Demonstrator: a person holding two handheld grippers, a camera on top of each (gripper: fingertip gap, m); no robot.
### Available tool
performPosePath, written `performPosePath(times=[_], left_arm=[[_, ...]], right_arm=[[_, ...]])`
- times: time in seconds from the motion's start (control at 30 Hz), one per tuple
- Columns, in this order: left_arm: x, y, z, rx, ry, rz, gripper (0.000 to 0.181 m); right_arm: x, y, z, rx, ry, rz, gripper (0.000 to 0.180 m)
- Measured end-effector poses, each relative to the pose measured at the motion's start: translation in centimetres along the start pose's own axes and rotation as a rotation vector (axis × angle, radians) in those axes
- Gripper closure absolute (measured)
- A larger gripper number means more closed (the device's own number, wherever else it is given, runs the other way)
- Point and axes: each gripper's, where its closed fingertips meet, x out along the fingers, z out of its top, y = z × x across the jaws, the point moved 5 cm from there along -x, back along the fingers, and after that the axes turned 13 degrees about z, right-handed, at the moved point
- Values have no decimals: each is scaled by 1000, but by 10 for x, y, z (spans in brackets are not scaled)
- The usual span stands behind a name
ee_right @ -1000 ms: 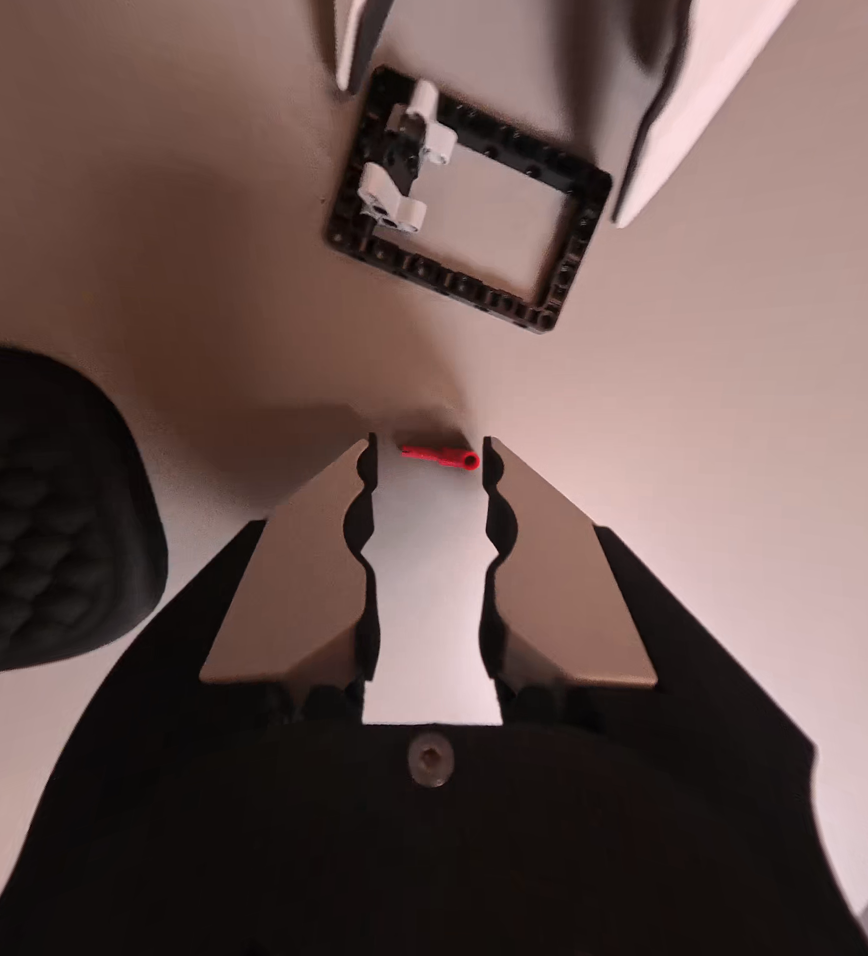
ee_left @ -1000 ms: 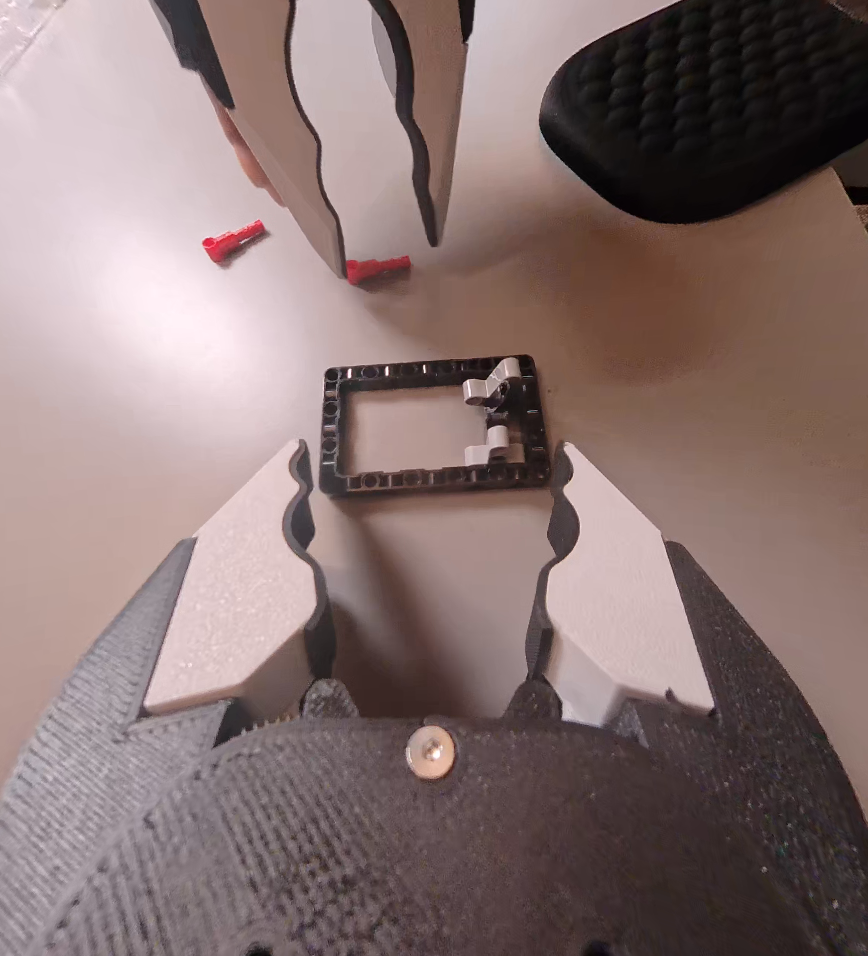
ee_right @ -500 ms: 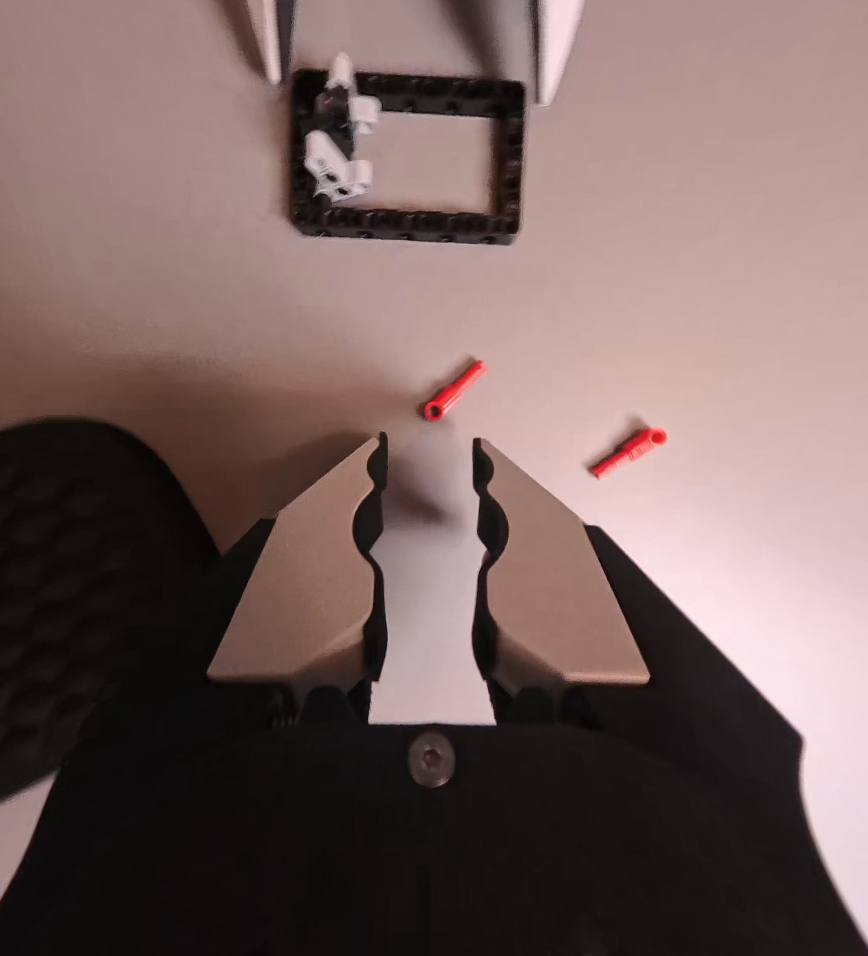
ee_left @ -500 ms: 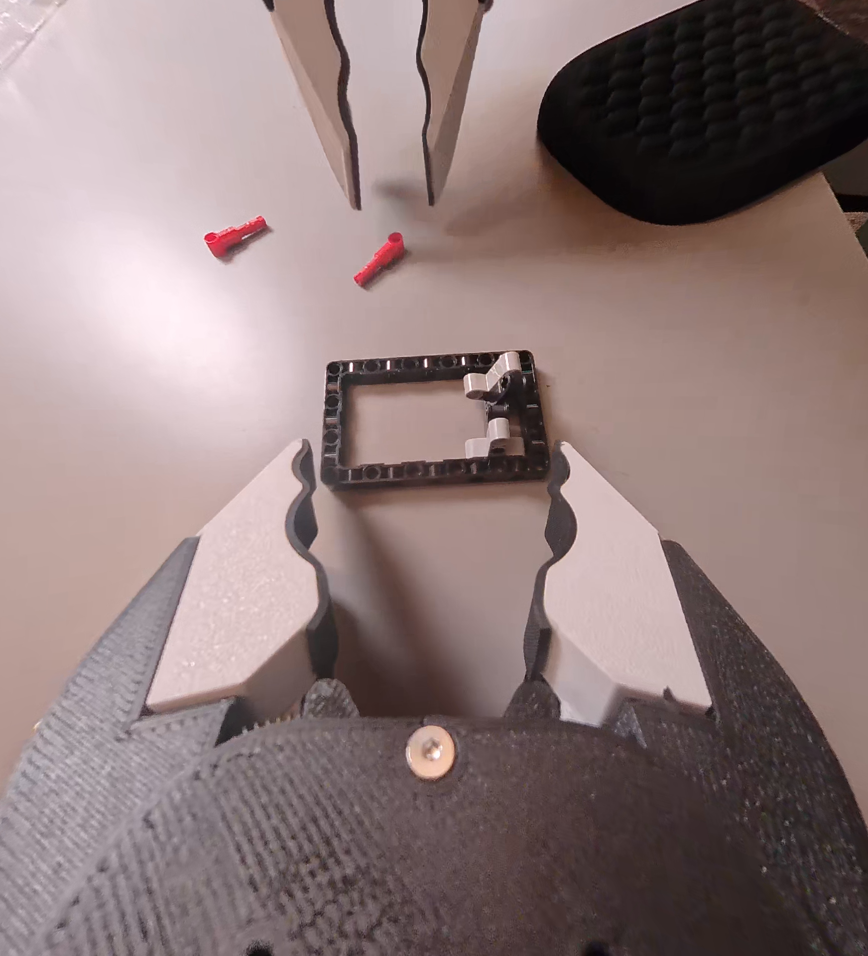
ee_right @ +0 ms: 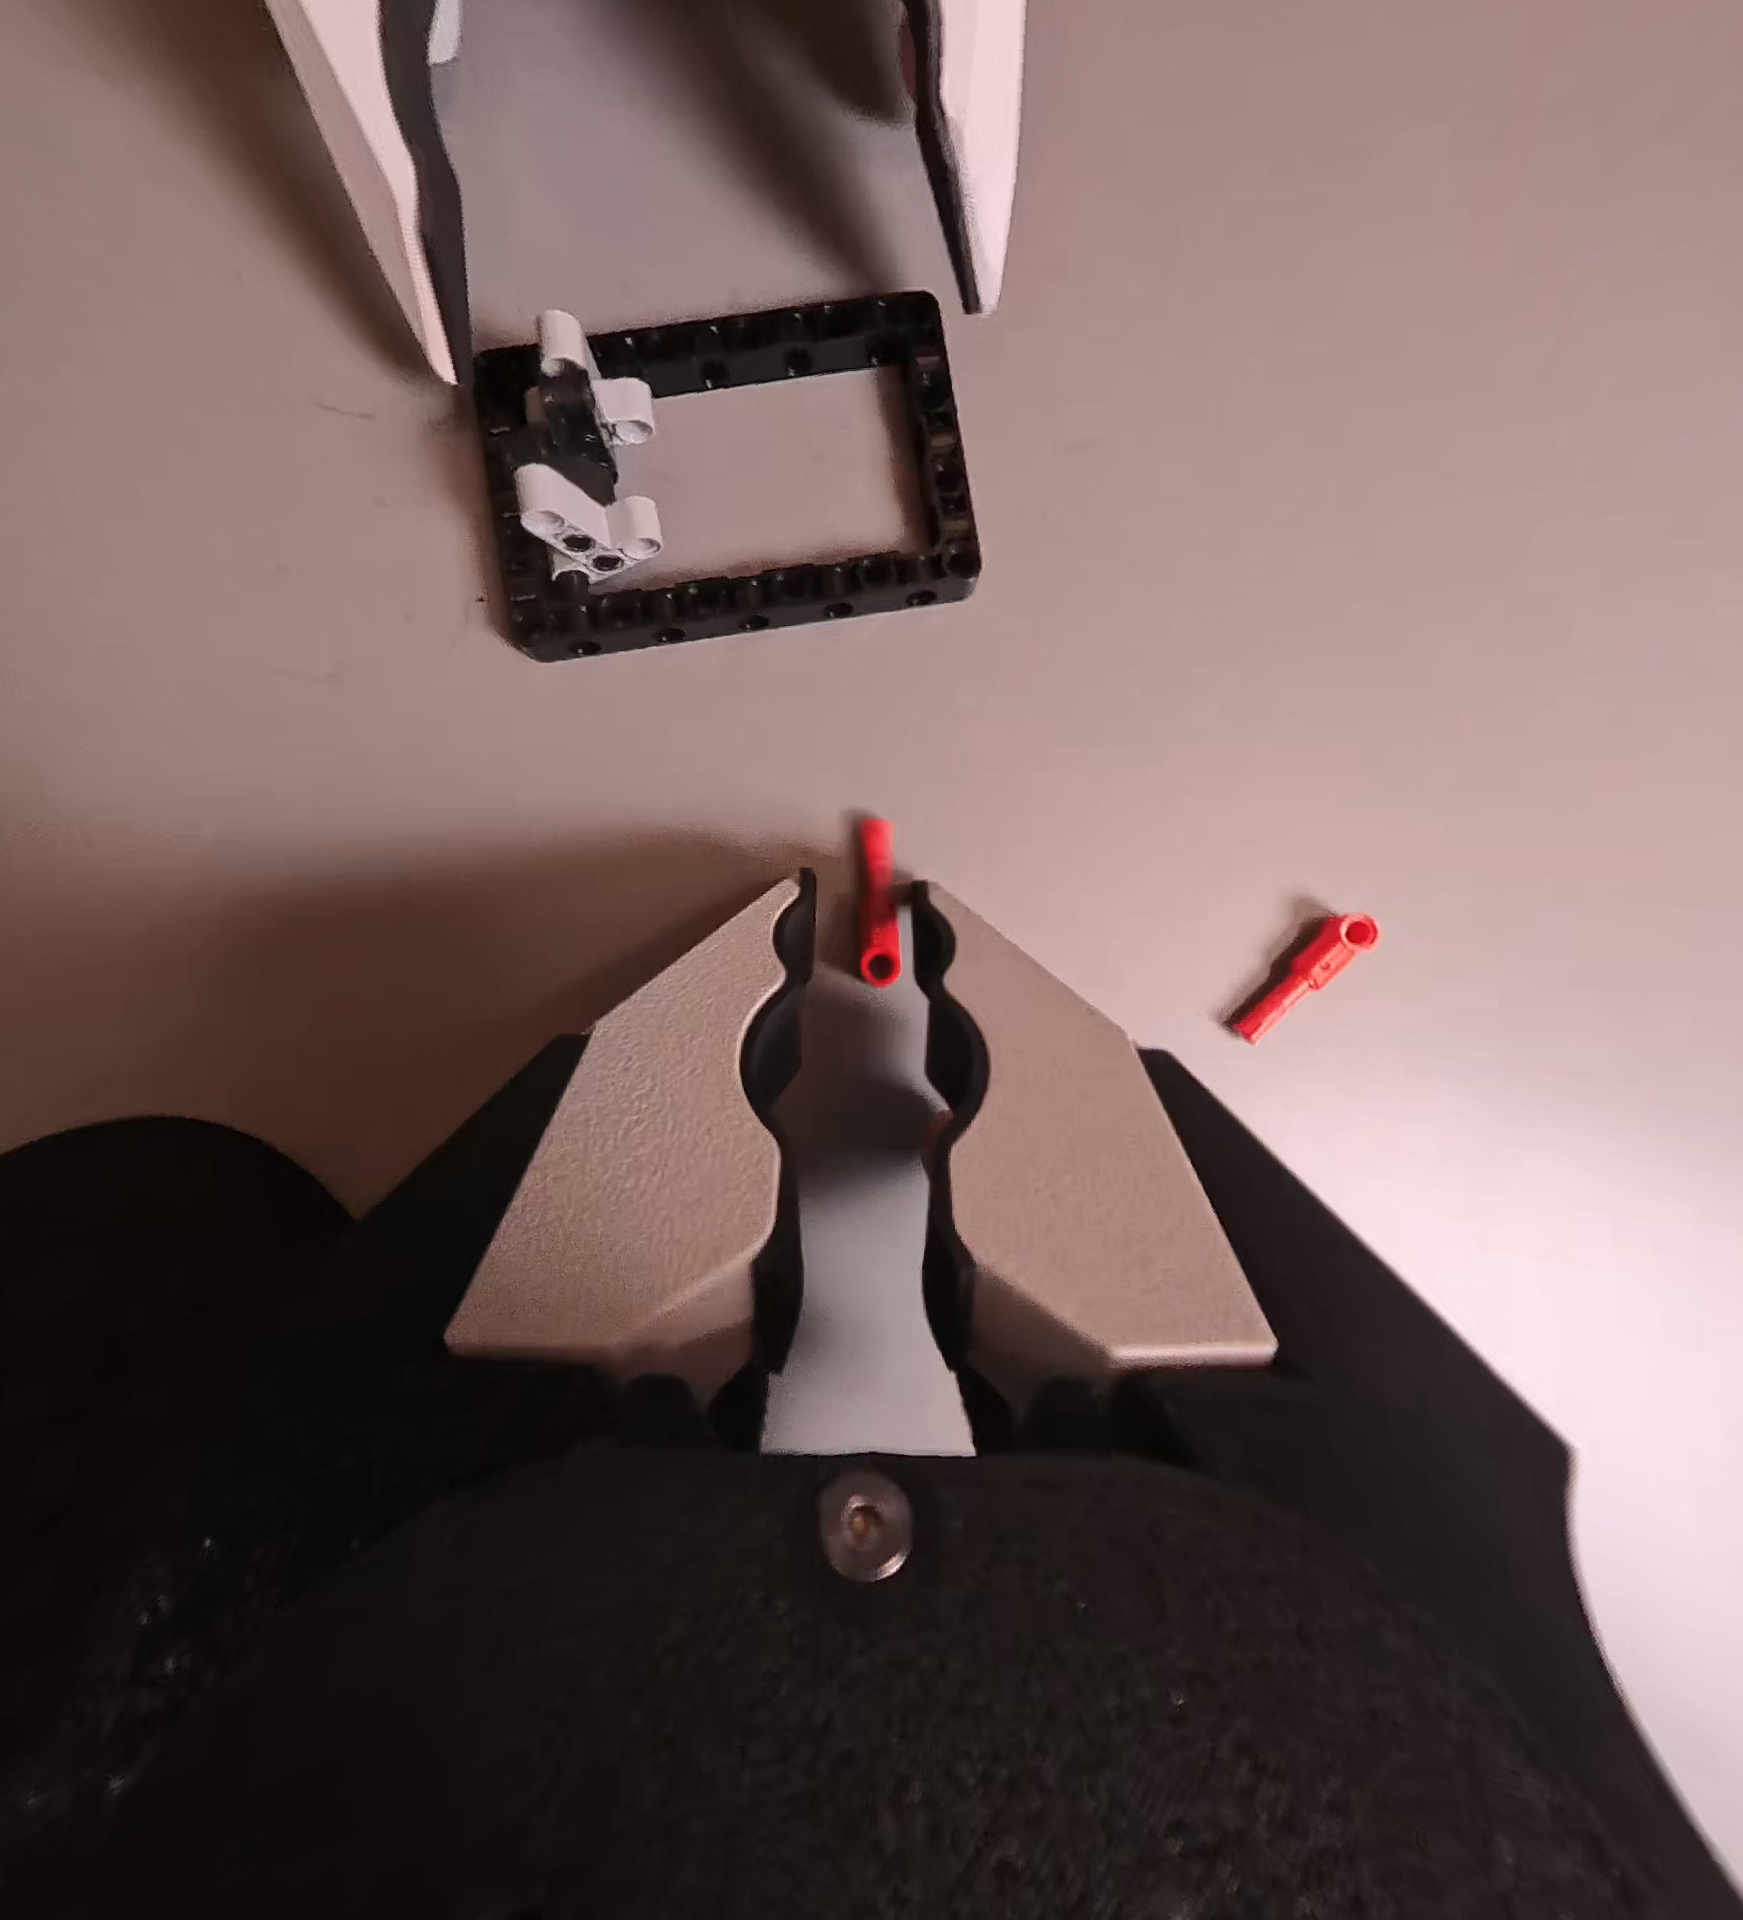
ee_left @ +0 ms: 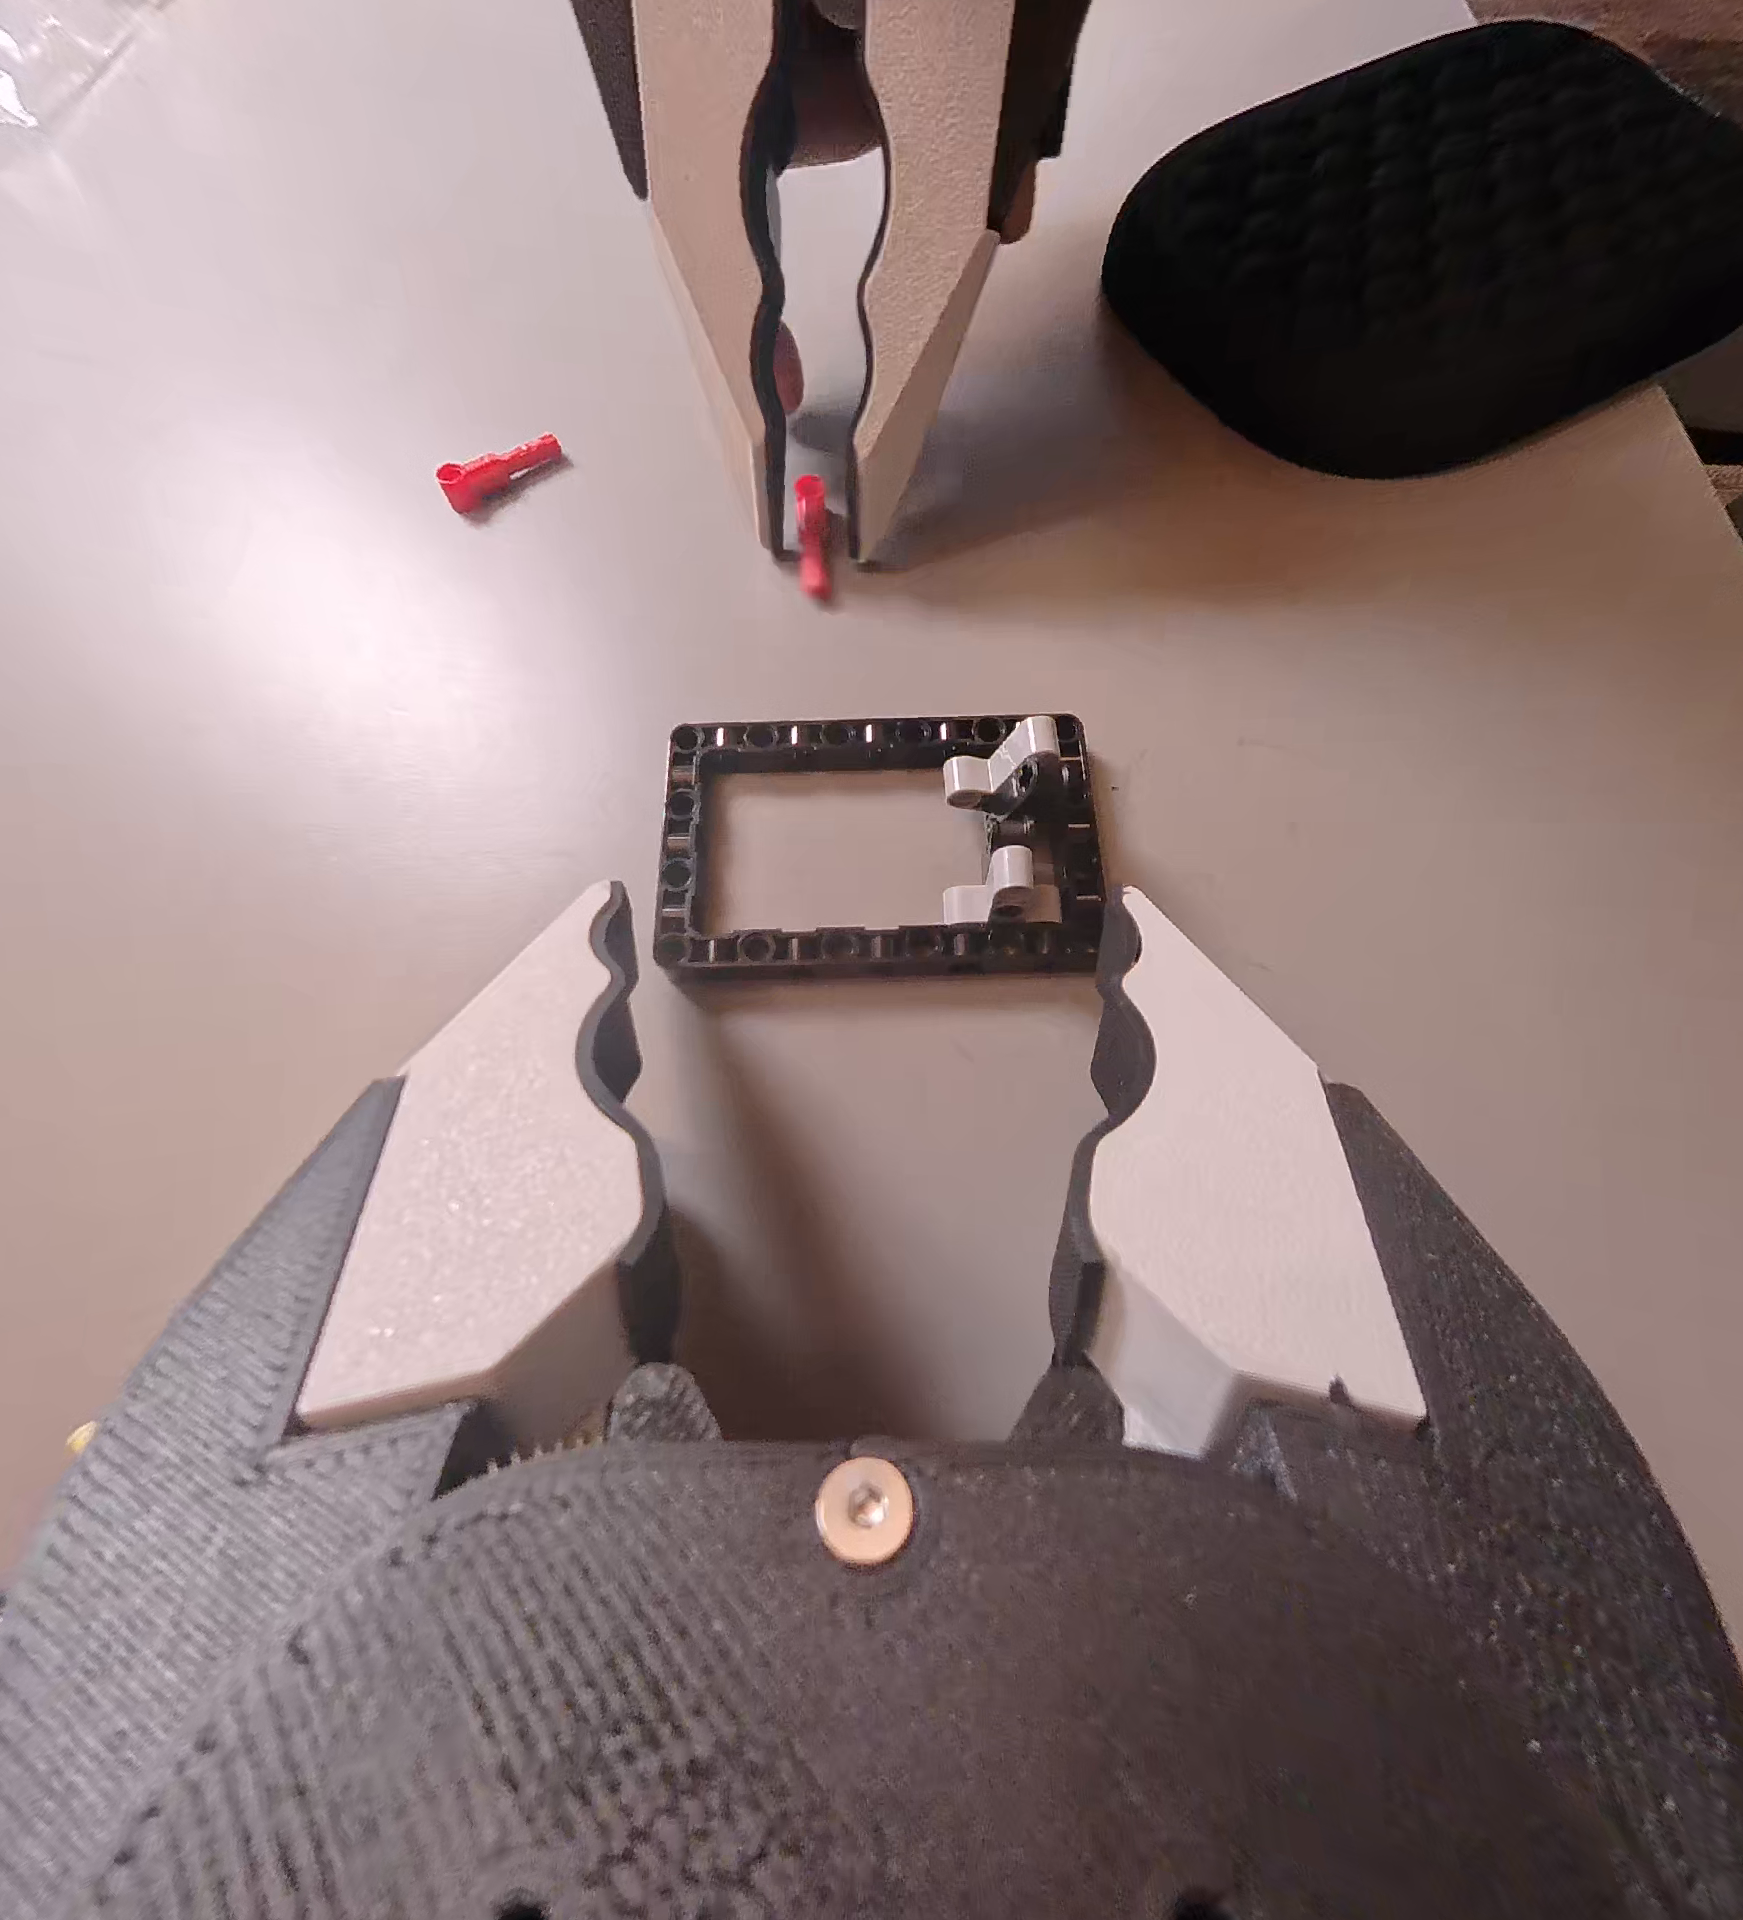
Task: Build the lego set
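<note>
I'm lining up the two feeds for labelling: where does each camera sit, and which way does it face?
Left wrist view: on the left gripper, looking along its wide-open fingers over the black frame at the right gripper.
Right wrist view: on the right gripper, facing the opposite way, fingers flanking a red pin, left gripper's fingers at the top.
Both show: frame, both red pins, second one, table.
</note>
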Motion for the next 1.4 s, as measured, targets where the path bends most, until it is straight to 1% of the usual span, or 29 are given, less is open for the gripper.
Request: performPosePath(times=[0.07, 0.13, 0.17, 0.23, 0.3, 0.4, 0.43, 0.53, 0.6, 0.63, 0.7, 0.77, 0.83, 0.87, 0.9, 0.93, 1.0, 1.07, 1.2, 1.3, 1.4], left_arm=[[0, 0, 0, -1, 1, 0, 92], [0, 0, 0, -5, -2, -1, 93], [-1, 1, 0, -7, -4, -3, 93], [-1, 1, 1, -12, -7, -7, 93], [-1, 1, 1, -16, -8, -13, 93], [-1, 1, 0, -25, -3, -23, 94], [0, 1, 0, -28, -1, -25, 94], [-1, 2, 1, -32, -5, -24, 94], [-2, 2, 1, -33, -12, -21, 94], [-2, 2, 1, -36, -13, -21, 94], [-2, 3, 1, -43, -15, -23, 95], [-3, 3, 1, -48, -18, -25, 95], [-3, 3, 1, -49, -21, -28, 95], [-3, 3, 1, -50, -22, -29, 95], [-3, 3, 1, -51, -23, -31, 95], [-3, 3, 2, -53, -23, -33, 96], [-3, 4, 2, -58, -23, -36, 96], [-3, 4, 2, -64, -22, -39, 97], [-3, 5, 1, -70, -19, -41, 98], [-3, 5, 1, -73, -17, -37, 98], [-3, 6, 1, -74, -17, -30, 99]], right_arm=[[0, -4, 2, -38, 20, 18, 173], [-1, -5, 1, -66, 30, 51, 174], [-1, -5, 0, -65, 24, 60, 173], [-4, -5, 0, -41, -4, 72, 161], [-15, -12, -1, -20, -44, 26, 158], [-36, -45, -10, 63, -40, -159, 163], [-40, -55, -13, 109, -36, -186, 163], [-35, -69, -16, 230, -51, -182, 159], [-27, -71, -16, 237, -24, -185, 161], [-25, -71, -12, 219, -40, -190, 172], [-22, -69, -7, 158, -9, -222, 175], [-26, -72, -6, -6, 88, -374, 176], [-30, -70, -8, -249, 253, -544, 175], [-30, -66, -10, -357, 329, -596, 171], [-28, -58, -11, -418, 358, -602, 163], [-25, -50, -10, -432, 335, -575, 161], [-25, -34, -7, -415, 242, -505, 160], [-33, -29, -7, -352, 163, -473, 160], [-48, -47, -23, -116, 64, -453, 162], [-45, -63, -38, 45, -18, -395, 162], [-43, -73, -40, 152, -122, -321, 164]])
